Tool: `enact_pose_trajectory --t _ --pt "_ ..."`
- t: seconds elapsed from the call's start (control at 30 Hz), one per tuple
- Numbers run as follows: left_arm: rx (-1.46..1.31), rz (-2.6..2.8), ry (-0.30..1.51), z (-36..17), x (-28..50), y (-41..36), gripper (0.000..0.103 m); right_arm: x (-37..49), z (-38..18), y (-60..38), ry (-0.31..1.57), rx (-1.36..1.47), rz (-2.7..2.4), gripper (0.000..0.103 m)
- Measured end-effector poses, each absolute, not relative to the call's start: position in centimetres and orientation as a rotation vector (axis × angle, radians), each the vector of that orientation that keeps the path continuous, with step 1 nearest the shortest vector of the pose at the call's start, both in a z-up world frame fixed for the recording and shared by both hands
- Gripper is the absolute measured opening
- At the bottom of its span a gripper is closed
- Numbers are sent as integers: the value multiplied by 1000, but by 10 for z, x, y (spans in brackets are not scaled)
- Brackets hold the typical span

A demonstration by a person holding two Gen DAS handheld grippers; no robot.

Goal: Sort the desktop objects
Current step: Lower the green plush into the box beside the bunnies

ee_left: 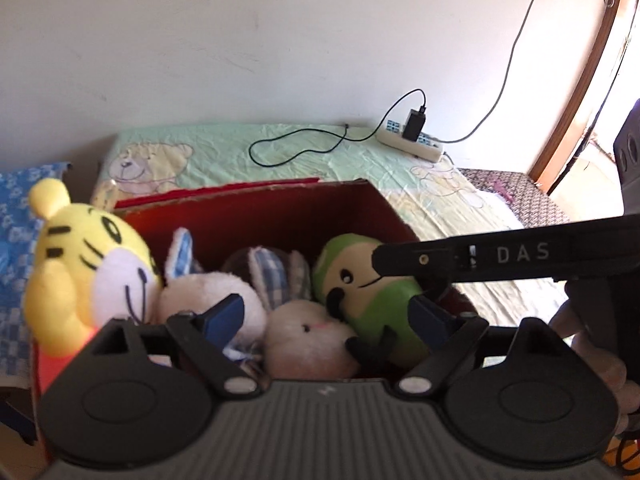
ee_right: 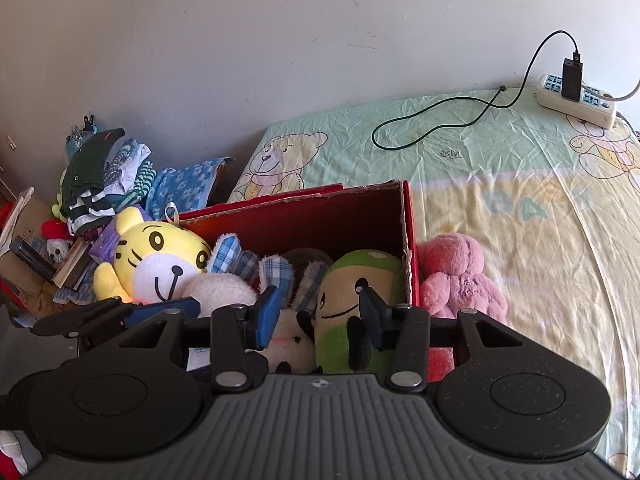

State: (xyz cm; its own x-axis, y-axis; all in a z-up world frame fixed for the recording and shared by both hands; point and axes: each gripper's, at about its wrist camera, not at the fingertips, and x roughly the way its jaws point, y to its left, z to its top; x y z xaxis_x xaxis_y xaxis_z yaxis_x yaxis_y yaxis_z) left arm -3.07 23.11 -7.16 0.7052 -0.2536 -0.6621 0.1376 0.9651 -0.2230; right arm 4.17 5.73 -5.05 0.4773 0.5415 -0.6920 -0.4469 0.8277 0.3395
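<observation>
A red cardboard box (ee_left: 280, 208) (ee_right: 320, 208) holds several plush toys. Among them are a yellow tiger (ee_left: 88, 264) (ee_right: 156, 256) at its left, a green round-faced one (ee_left: 360, 280) (ee_right: 352, 280) at its right, and a white bunny (ee_left: 308, 340) with checked ears. My left gripper (ee_left: 326, 314) hangs open above the white bunny, gripping nothing. Beside it my right gripper (ee_right: 320, 312) hovers over the green toy, its blue pads apart and holding nothing. A pink plush (ee_right: 460, 276) lies on the bed just outside the box's right wall.
The box stands on a bed with a pale green bear-print sheet (ee_right: 440, 152). A power strip (ee_right: 576, 100) with a black charger and cable lies at the far side by the wall. Folded clothes (ee_right: 108, 176) and books are piled left of the bed.
</observation>
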Motion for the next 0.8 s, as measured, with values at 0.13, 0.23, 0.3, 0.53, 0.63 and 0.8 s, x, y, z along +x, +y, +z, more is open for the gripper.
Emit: enact_pose_trajectory --t 0.13,0.23,0.3,0.53,0.63,0.8 --pt "-117 -155 775 -70 -36 228 91 37 -55 57 901 124 588 47" --pt "-91 -98 788 -68 -41 225 95 35 -59 55 916 138 565 47" --pt "-93 -73 791 -68 -43 226 96 33 -60 53 923 147 562 47" --pt "-71 10 819 -68 -47 225 99 24 -60 48 915 140 543 47" --pt "-73 20 835 -69 -48 224 100 21 -61 45 913 148 545 48" --pt "-66 32 850 -71 -51 221 100 16 -63 41 915 167 540 48"
